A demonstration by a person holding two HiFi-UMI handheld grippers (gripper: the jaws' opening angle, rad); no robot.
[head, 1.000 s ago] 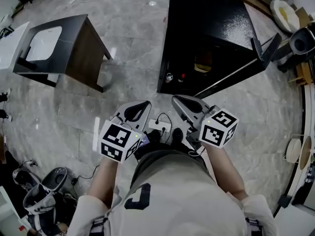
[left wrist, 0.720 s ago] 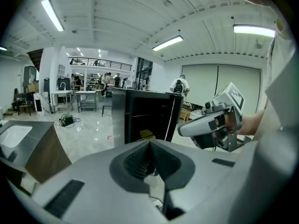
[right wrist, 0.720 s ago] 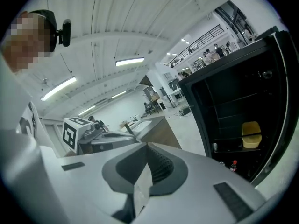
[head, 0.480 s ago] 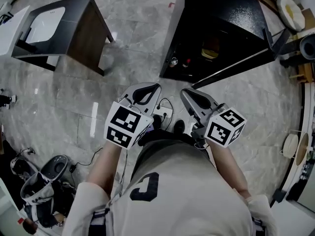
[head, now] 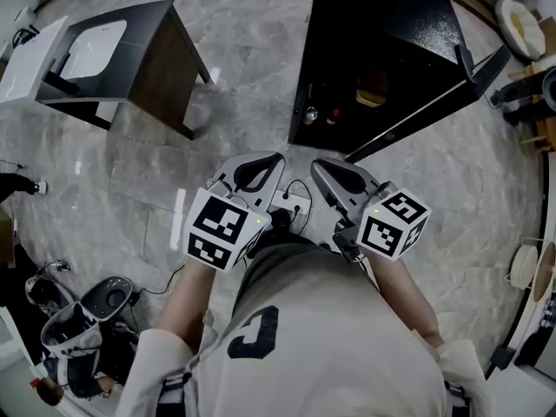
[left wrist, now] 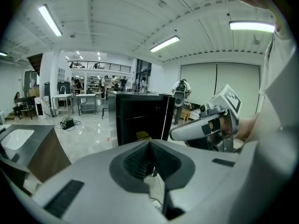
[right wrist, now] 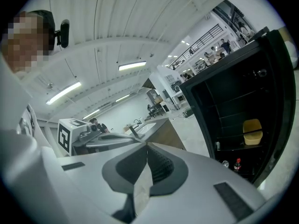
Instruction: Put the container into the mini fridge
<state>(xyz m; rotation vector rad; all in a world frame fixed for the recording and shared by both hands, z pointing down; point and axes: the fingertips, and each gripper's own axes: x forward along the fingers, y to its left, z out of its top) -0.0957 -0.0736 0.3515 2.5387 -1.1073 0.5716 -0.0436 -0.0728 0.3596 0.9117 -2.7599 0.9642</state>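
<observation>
Forearms drawn in against the torso, left gripper [head: 259,166] and right gripper [head: 332,175] side by side pointing forward, both clenched empty, yellow container [head: 372,95] on a shelf inside the open mini fridge [head: 382,24]

yellow container [right wrist: 252,131] upright on a shelf inside the open black mini fridge [head: 382,24]

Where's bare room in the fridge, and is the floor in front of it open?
Inside the fridge, the shelves above the yellow container look bare, as does the space left of it. The floor between fridge and side table is bare too. Crowded: the fridge bottom, with small bottles, and the cables by the feet.
</observation>
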